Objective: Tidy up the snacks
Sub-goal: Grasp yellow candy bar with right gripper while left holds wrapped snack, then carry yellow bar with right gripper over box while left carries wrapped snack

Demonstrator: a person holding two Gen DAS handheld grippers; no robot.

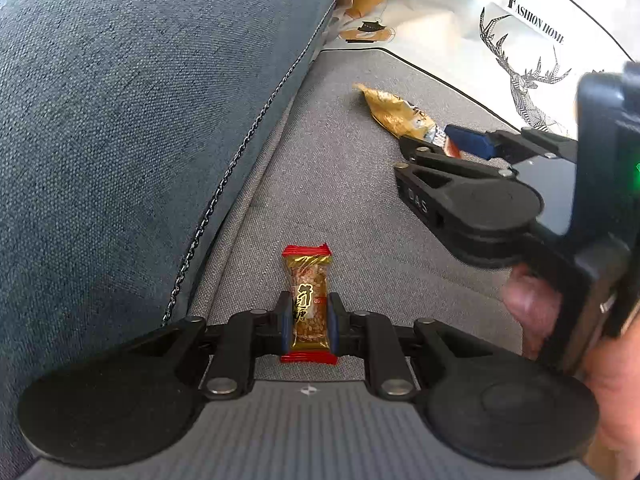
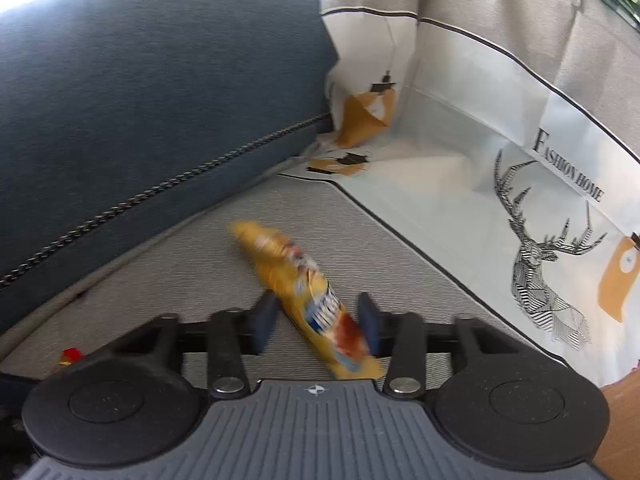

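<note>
Two grippers are at work over a grey sofa seat (image 1: 340, 184), and I take the scene from its biggest parts down. To my left rises the blue back cushion (image 1: 132, 120) with a braided cord along its seam. To the right stands a white fabric storage bag (image 2: 500, 168), open at the top, printed with a deer and the words "FASHION HOME".

My right gripper (image 2: 317, 322) reaches toward that bag, a hand (image 1: 532, 300) showing beneath its body in the left view. A yellow snack packet (image 2: 296, 280) lies slantwise on the seat between its blue pads, one end running under the gripper's nose, the other pointing off toward the cushion. The right pad sits against the packet's lower end; the left pad stands clear of it, so the jaws are parted around the packet rather than squeezing it. The packet is blurred in that view.

My left gripper (image 1: 309, 322) points steeply down and is clenched on a small peanut candy (image 1: 307, 304) in a gold wrapper with red ends, held upright, both pads pressed on its sides.
</note>
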